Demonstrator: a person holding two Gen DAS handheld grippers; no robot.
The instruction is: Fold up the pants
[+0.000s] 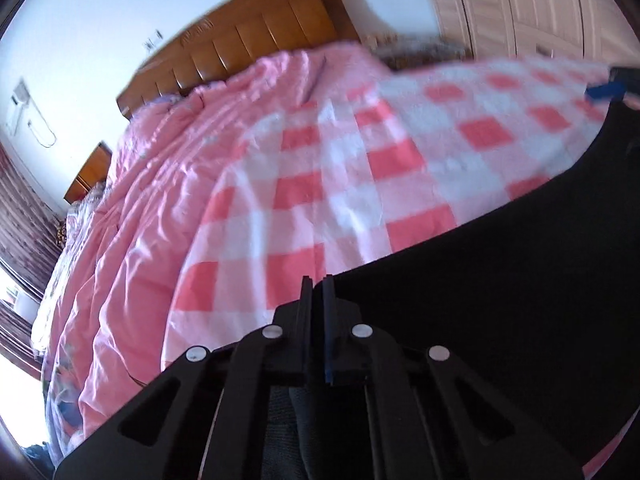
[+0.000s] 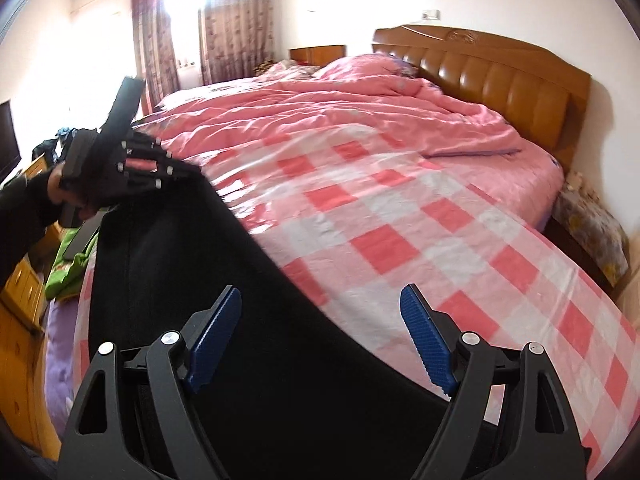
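Black pants (image 2: 192, 260) lie spread on a pink-and-white checked sheet (image 2: 400, 220) on a bed. My left gripper (image 1: 318, 282) has its jaws pressed together over the edge of the pants (image 1: 500, 280). In the right wrist view the left gripper (image 2: 188, 170) pinches the far corner of the pants, and a person's hand (image 2: 52, 188) holds it. My right gripper (image 2: 320, 292) stands open over the near edge of the pants, its blue pads (image 2: 216, 332) wide apart and gripping nothing. Its blue pad (image 1: 604, 90) also shows at the far right of the left wrist view.
A rumpled pink duvet (image 2: 320, 120) covers the far half of the bed, below a wooden headboard (image 2: 500, 80). A wooden cabinet (image 2: 20, 300) and a green cloth (image 2: 68, 268) sit left of the bed. Curtains (image 2: 232, 24) hang at the back.
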